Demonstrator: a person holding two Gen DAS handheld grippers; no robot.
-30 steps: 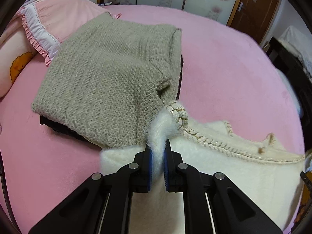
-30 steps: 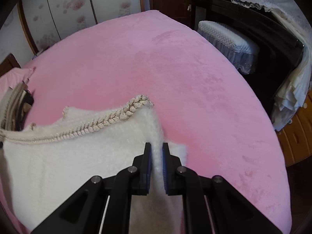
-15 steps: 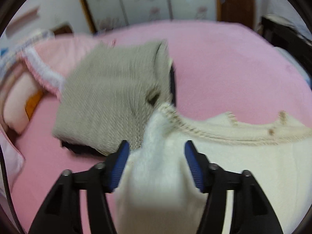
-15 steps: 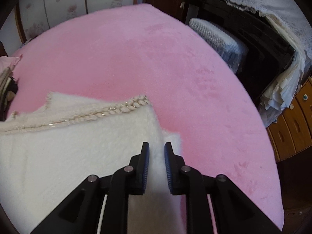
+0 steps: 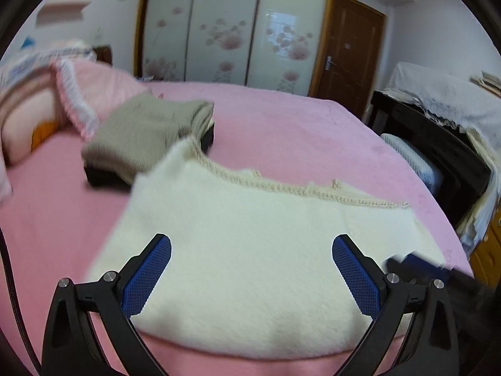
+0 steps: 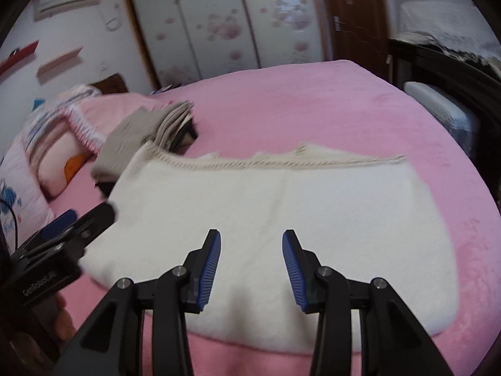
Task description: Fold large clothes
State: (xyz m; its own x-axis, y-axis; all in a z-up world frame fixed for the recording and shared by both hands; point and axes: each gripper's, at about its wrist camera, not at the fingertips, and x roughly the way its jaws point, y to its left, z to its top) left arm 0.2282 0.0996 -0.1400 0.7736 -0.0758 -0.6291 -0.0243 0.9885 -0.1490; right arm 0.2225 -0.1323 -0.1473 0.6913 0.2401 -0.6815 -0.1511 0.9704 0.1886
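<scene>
Folded cream sweater [image 5: 260,250] lying flat on the pink bed cover [image 5: 297,131], braided trim [image 5: 281,185] along its far edge, near fold curved toward the cameras. Far-left corner draped against a stack of folded clothes [image 5: 147,138]: grey knit on top, something black beneath, just beside a pink frilled pillow [image 5: 81,94].

Left gripper [image 5: 251,274] hanging over the near-left half of the sweater, jaws just spread very wide, blue pads [image 5: 147,277] clear of the fabric, nothing pinched between them. Released.

Right gripper [image 6: 251,271] poised over the near middle of the sweater [image 6: 281,206], jaws just parted to a moderate gap, 2 blue pads [image 6: 209,269] apart from the wool, nothing clamped. Also released.

From the right wrist view, left gripper [image 6: 78,219] visible at the sweater's left edge, blurred. From the left wrist view, a dark blurred shape at the sweater's right edge, too smeared to tell.

Floral wardrobe doors [image 5: 225,31] and a brown door [image 5: 350,53] beyond the bed.
</scene>
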